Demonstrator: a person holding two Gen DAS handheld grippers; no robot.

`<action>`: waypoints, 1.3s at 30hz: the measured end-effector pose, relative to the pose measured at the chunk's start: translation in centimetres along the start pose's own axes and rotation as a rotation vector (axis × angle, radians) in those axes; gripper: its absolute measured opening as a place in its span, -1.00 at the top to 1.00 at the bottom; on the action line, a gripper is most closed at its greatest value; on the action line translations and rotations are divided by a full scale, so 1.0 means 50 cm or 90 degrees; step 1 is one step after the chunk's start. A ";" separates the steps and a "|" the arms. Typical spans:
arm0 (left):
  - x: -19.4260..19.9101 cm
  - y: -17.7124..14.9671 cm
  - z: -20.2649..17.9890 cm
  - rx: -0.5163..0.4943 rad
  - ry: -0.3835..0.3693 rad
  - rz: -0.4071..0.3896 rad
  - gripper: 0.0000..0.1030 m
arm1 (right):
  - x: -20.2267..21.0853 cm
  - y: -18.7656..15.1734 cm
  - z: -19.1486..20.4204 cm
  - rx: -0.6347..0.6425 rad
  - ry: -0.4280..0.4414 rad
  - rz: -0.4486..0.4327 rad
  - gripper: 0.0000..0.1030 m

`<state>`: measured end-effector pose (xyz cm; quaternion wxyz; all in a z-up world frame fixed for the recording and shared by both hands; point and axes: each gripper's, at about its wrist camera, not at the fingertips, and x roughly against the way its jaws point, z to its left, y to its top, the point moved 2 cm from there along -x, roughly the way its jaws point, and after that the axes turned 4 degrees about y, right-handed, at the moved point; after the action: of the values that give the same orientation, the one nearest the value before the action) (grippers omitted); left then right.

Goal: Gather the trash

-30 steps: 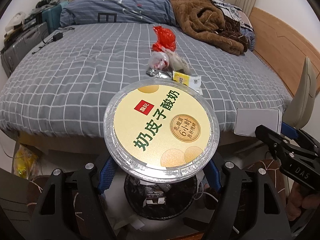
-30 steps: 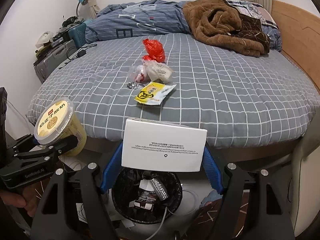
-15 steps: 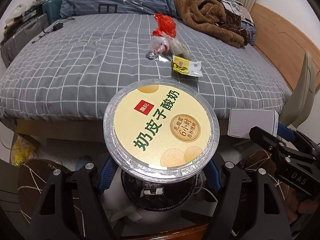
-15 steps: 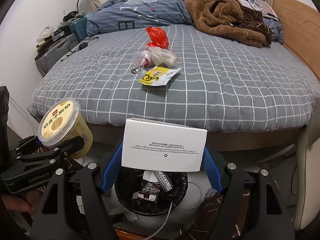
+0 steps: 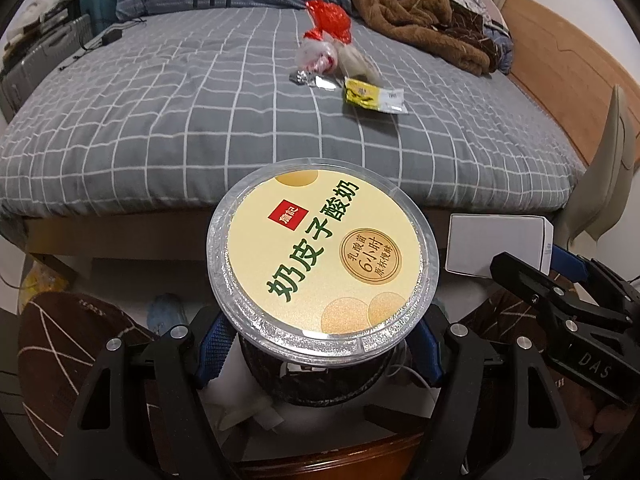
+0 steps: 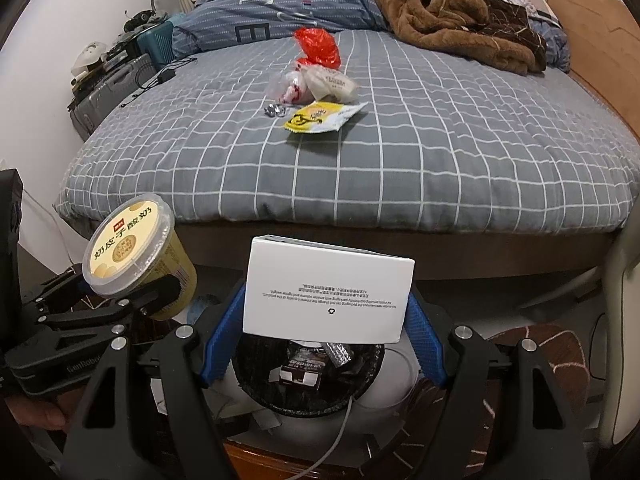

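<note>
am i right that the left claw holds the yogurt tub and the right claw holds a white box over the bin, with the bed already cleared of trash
Not quite: the left claw holds the yogurt tub and the right claw holds the white box over the bin, but the right wrist view shows wrappers and a red bag on the bed.

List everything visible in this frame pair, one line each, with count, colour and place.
yogurt tub: 1, cream lid, between the left gripper's pads
box: 1, white, between the right gripper's pads
bin: 1, black, on the floor below both items, trash inside
yellow packet: 1, yellow and white, on the bed
red bag: 1, red, farther back on the bed
clear bags: a clump, clear and white, between red bag and packet
foil scrap: 1, silver, left of the packet
bed: 1, grey checked cover
blanket: 1, brown, far right of the bed
suitcase: 1, grey, left of the bed
left hand-held gripper: 1, black, blue pads
right hand-held gripper: 1, black, blue pads
</note>
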<state>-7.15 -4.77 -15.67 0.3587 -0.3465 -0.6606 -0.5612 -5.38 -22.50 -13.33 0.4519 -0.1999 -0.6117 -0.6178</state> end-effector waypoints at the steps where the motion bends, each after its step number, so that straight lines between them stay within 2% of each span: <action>1: -0.004 -0.005 0.000 -0.001 0.000 0.003 -0.40 | -0.001 -0.004 0.000 -0.002 0.000 0.001 -0.38; 14: -0.072 -0.054 -0.004 -0.004 -0.004 0.045 -0.40 | -0.042 -0.053 -0.008 -0.018 -0.010 0.033 -0.38; 23: -0.129 -0.063 -0.045 -0.030 -0.024 0.081 -0.40 | -0.060 -0.076 -0.058 -0.048 -0.037 0.057 -0.38; 33: -0.150 -0.068 -0.094 -0.062 -0.041 0.096 -0.40 | -0.055 -0.093 -0.099 -0.072 -0.054 0.063 -0.38; 39: -0.152 -0.071 -0.097 -0.067 -0.035 0.101 -0.44 | -0.056 -0.096 -0.102 -0.074 -0.051 0.064 -0.38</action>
<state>-5.95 -10.43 -23.43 0.3651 -0.4312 -0.6102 -0.5554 -6.23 -27.17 -19.19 0.4450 -0.2806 -0.5817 -0.6204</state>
